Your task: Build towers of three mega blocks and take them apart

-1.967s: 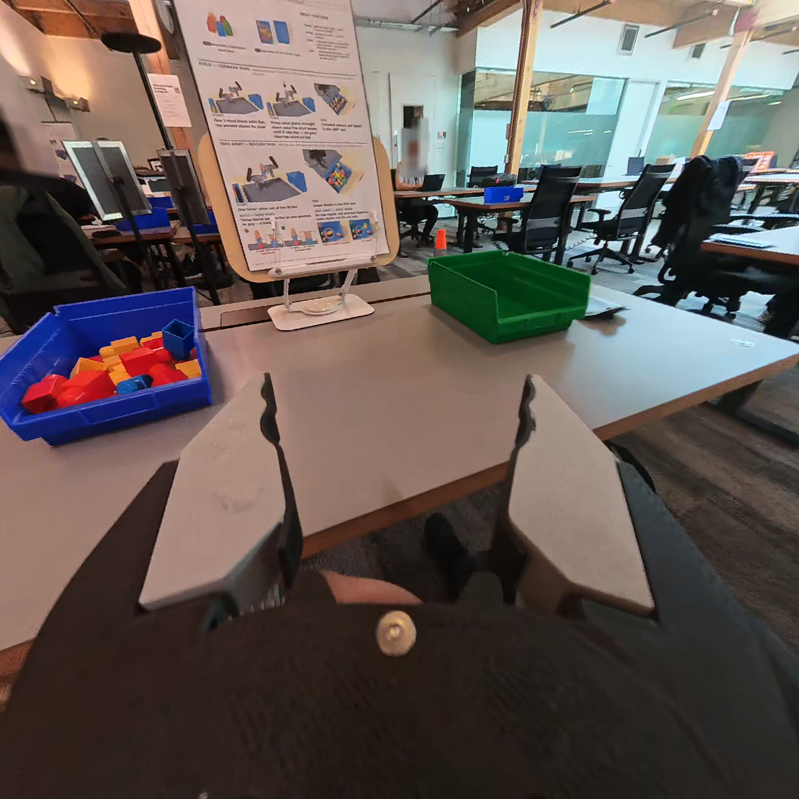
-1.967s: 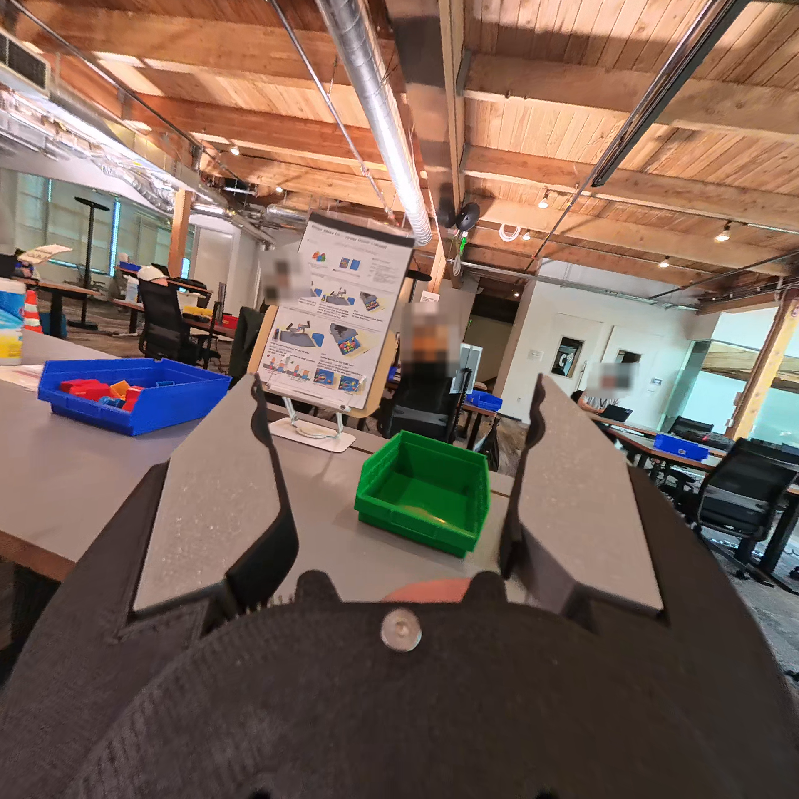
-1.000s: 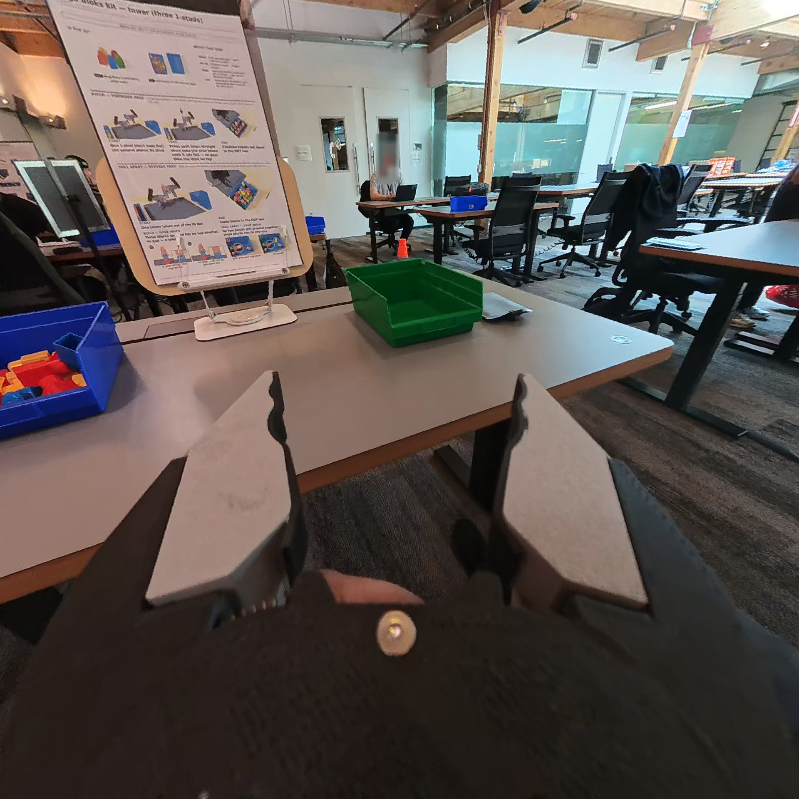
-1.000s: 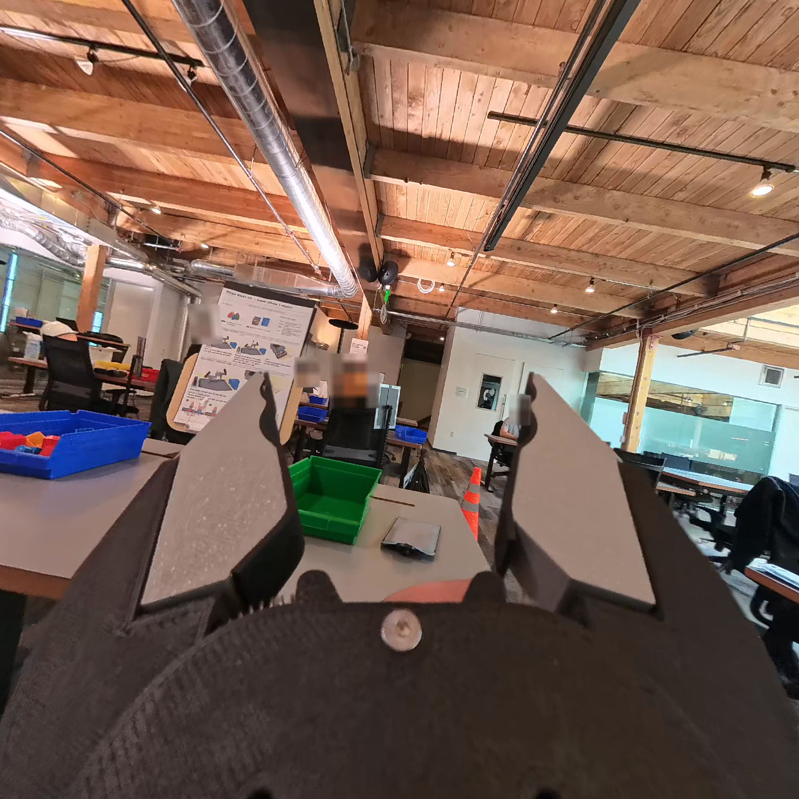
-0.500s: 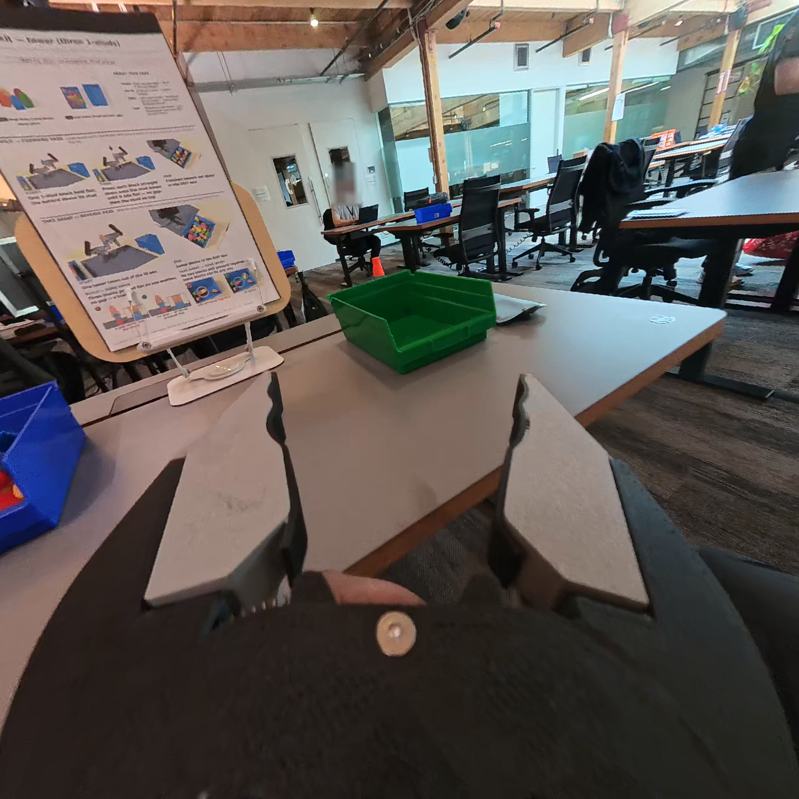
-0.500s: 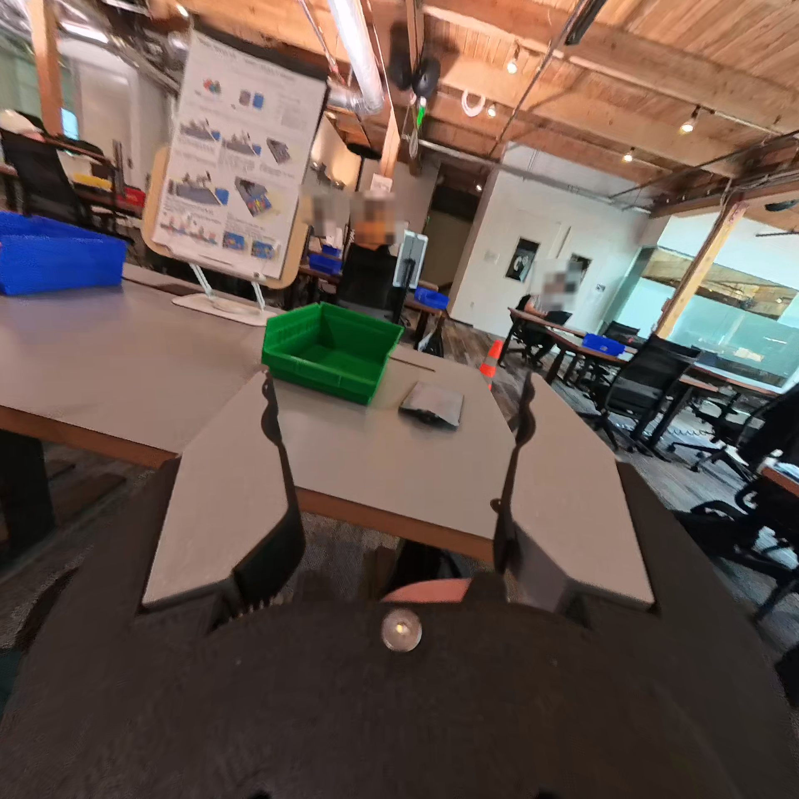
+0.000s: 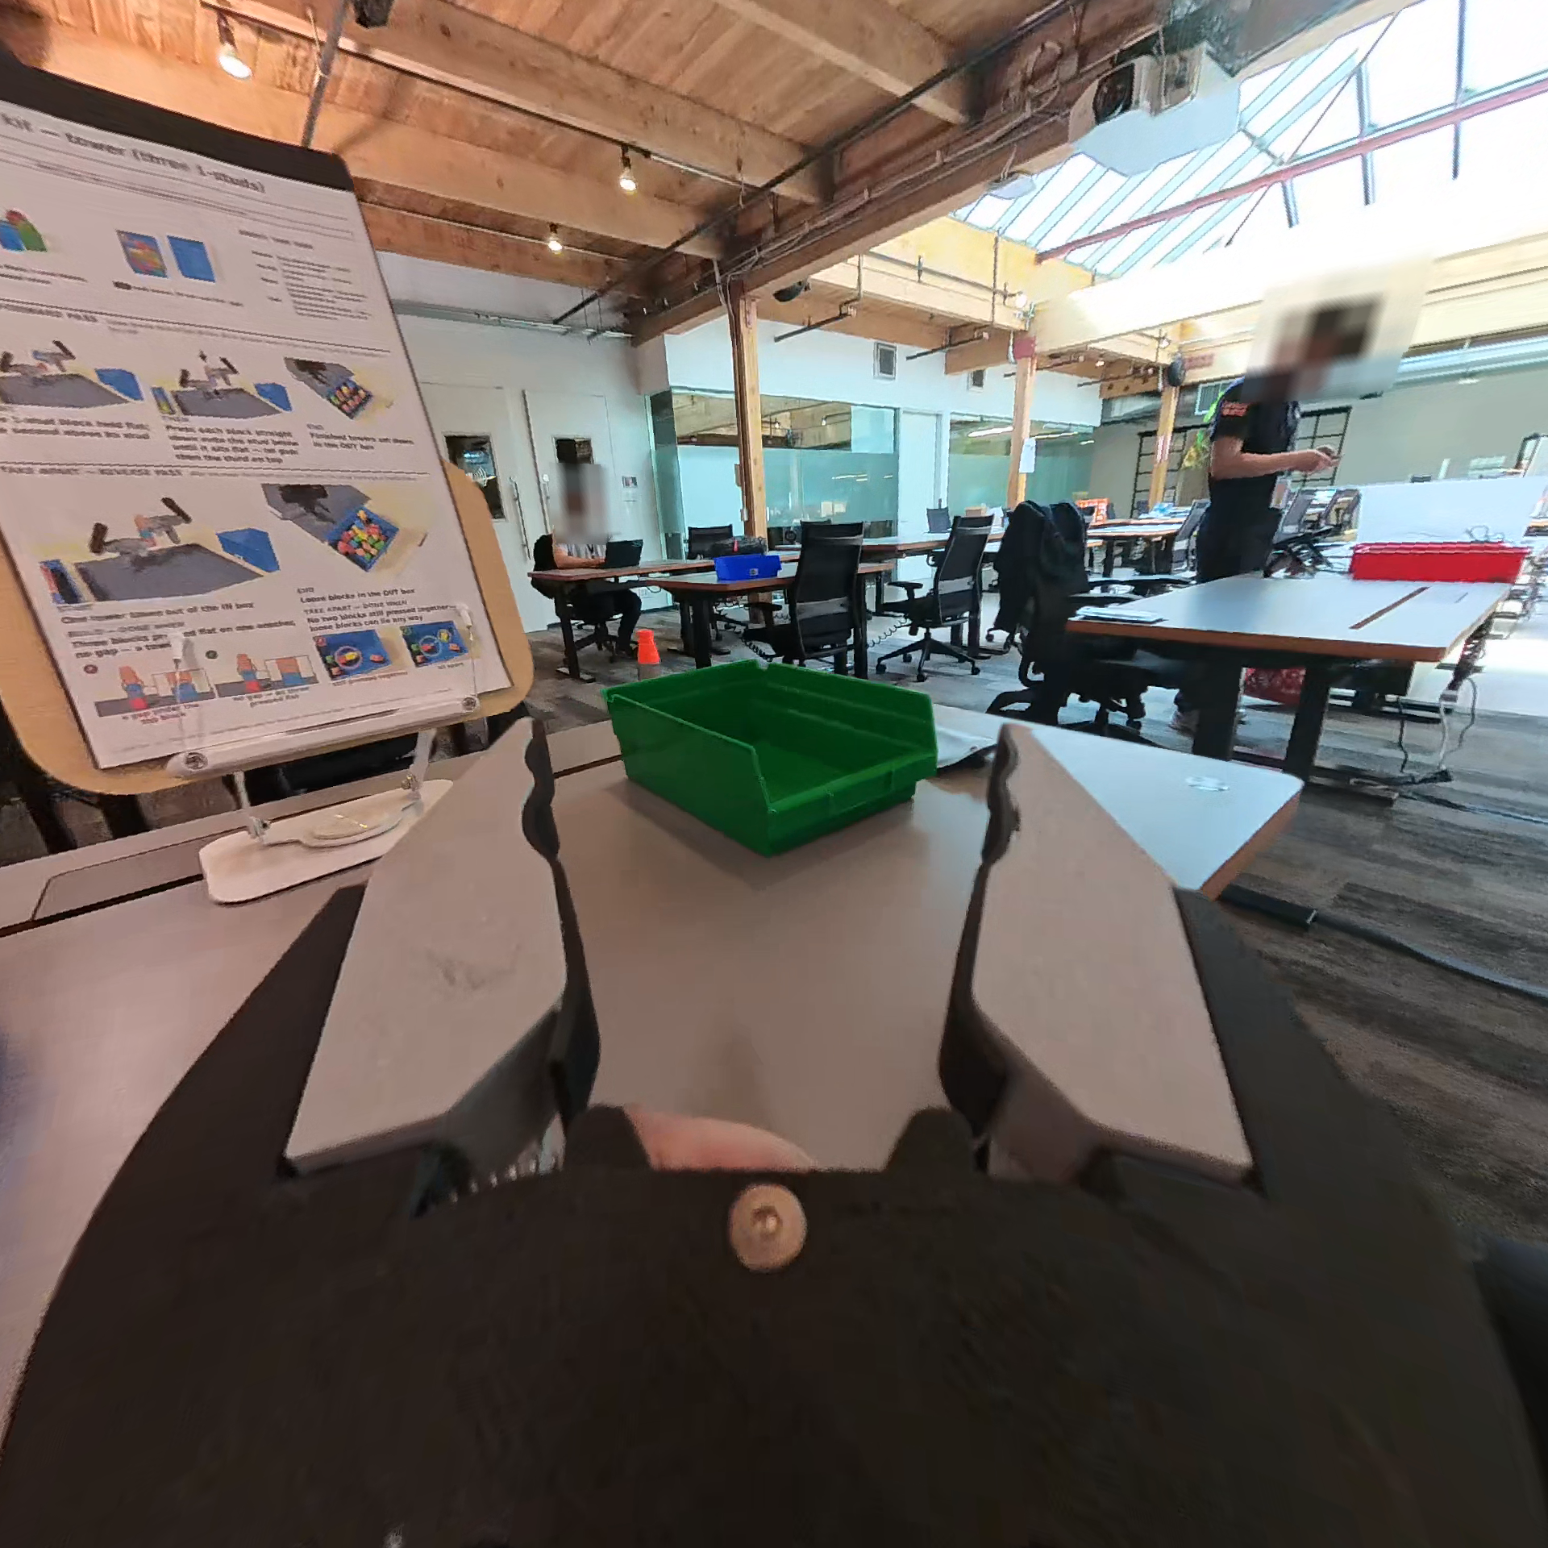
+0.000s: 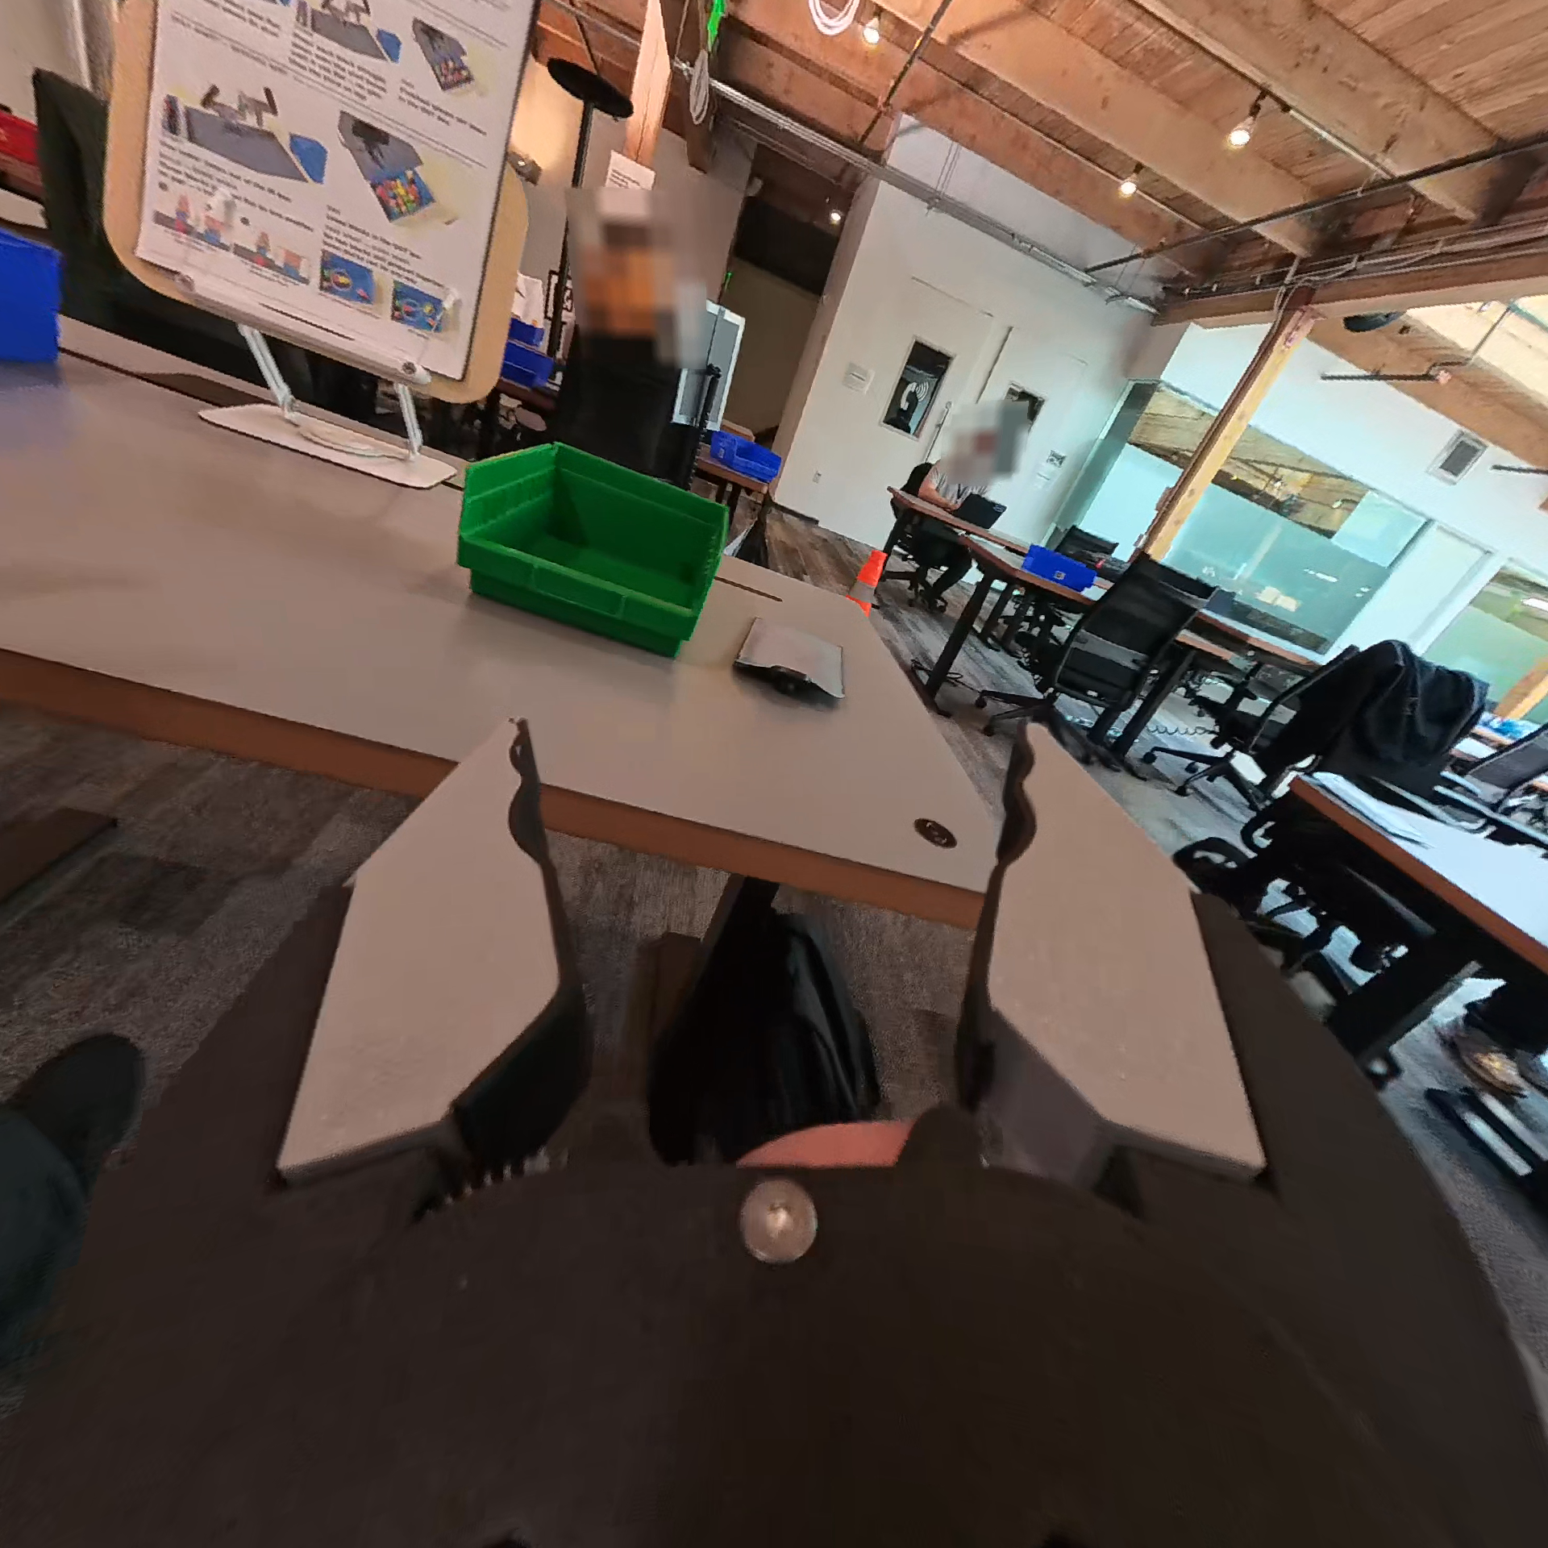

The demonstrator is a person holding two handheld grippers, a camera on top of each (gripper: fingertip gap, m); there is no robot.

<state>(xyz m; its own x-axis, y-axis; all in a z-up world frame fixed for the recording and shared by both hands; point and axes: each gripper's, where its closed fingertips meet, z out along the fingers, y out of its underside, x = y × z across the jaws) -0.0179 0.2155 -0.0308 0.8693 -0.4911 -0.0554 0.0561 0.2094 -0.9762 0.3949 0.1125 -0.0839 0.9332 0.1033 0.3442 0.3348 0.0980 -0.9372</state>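
My left gripper is open and empty, held over the grey table, pointing at an empty green bin a short way ahead. My right gripper is open and empty, held off the table's front right corner; the table edge lies between its fingertips. The green bin also shows in the right wrist view, farther back on the table. A corner of the blue bin shows at the far left. No blocks are in view.
An instruction board on a stand stands at the back left of the table; it also shows in the right wrist view. A flat grey pouch lies right of the green bin. Chairs, desks and people fill the room behind. A shoe shows at lower left.
My left gripper has swung right and forward over the table; the blue bin of blocks has left its view. My right gripper has tilted down from the ceiling to the table's corner. Both stayed open.
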